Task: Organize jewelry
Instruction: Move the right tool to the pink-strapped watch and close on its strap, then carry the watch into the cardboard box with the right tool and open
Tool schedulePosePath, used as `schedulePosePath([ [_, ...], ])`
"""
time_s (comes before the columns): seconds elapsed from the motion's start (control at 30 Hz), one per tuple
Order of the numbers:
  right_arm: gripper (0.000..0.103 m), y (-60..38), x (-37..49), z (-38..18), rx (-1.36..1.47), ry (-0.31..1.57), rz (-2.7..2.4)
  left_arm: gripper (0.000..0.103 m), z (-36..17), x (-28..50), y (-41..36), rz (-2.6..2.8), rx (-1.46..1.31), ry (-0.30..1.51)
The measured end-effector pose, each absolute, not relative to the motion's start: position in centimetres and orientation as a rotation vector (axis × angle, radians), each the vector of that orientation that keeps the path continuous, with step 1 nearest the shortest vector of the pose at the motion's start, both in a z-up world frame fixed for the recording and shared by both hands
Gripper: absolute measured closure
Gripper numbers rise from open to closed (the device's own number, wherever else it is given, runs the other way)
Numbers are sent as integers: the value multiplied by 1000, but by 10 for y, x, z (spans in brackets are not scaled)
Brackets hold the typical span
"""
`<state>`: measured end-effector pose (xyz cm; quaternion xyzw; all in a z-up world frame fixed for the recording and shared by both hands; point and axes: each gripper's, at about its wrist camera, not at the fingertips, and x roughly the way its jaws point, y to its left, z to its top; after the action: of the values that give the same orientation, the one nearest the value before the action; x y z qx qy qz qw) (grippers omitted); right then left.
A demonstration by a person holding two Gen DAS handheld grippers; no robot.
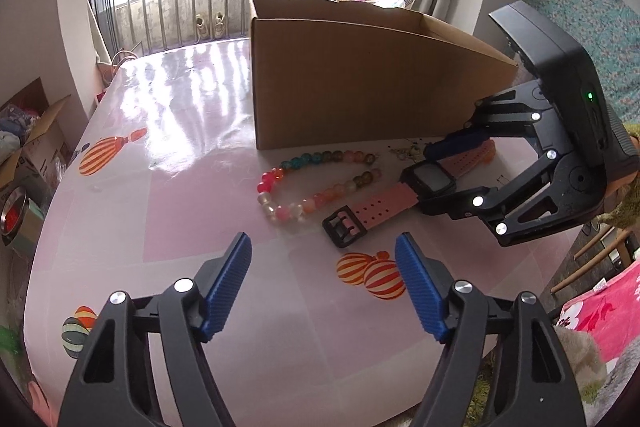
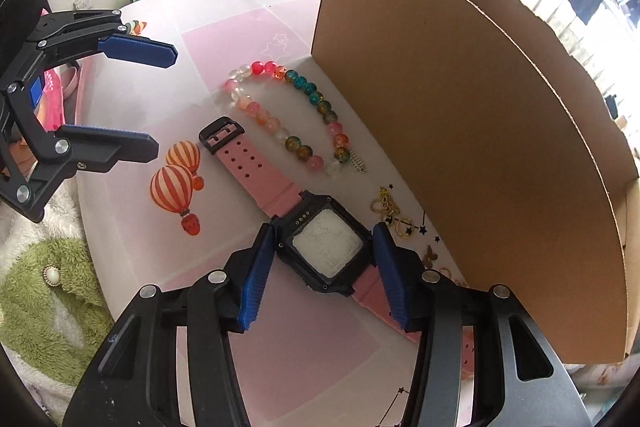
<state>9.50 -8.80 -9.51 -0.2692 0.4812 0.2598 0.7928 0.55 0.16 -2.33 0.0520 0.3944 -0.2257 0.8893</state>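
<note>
A watch (image 2: 326, 245) with a black case and a pink strap lies flat on the table (image 2: 256, 27), its pale screen facing up and its black buckle (image 2: 221, 133) at the end farthest from the right wrist camera. The right gripper (image 2: 324, 267) straddles the case: one blue pad (image 2: 256, 279) sits against one side of the case and the other against the opposite side, with the strap running on underneath between the arms. Whether the pads actually press on the case or only touch it I cannot tell (the gaps look closed, but the watch still lies flat on the table).

Just beside the watch, between it and the cardboard box (image 2: 460, 131), a bead bracelet (image 2: 288, 115) lies in a long loop of pink, clear, red, teal and amber beads. Near the foot of the box, small gold pieces (image 2: 390, 213) are scattered, rings and a bit of chain.

The left gripper (image 1: 324, 287) hangs above the table with its jaws apart and nothing between them, well short of the bracelet and the buckle. Below and ahead of it the cloth shows striped hot-air balloons (image 1: 372, 273).

The box stands open-topped, its brown wall rising right behind the jewelry. A fluffy green sleeve (image 2: 52, 291) with a pearl button shows at the table's edge.
</note>
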Motion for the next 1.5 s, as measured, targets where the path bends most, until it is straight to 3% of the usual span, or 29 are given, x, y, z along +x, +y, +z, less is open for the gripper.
schedulePosePath([
  [0.47, 55, -76, 142, -87, -432, 1296, 786, 43, -47, -31, -59, -542, 612, 663],
  [0.57, 55, -88, 153, -84, -368, 1343, 837, 52, -51, -33, -68, -548, 664, 633],
  [0.67, 55, -105, 154, -74, -315, 1362, 867, 84, -52, -33, -72, -530, 688, 630],
  [0.73, 55, -112, 156, -74, -293, 1352, 866, 93, -52, -27, -69, -518, 678, 648],
  [1.1, 49, -151, 109, -81, -362, 1154, 673, 98, -40, 25, -38, -597, 349, 902],
  [1.2, 55, -157, 98, -81, -411, 1071, 580, 99, -42, 33, -31, -593, 294, 941],
  [1.27, 82, -160, 93, -80, -404, 1033, 531, 99, -44, 38, -27, -578, 278, 947],
  [1.3, 89, -162, 92, -80, -409, 1005, 482, 99, -45, 39, -25, -568, 274, 945],
  [1.37, 96, -162, 83, -81, -408, 964, 443, 99, -42, 35, -26, -551, 273, 931],
  [1.5, 102, -159, 69, -58, -411, 856, 373, 99, -14, 13, -33, -528, 267, 859],
])
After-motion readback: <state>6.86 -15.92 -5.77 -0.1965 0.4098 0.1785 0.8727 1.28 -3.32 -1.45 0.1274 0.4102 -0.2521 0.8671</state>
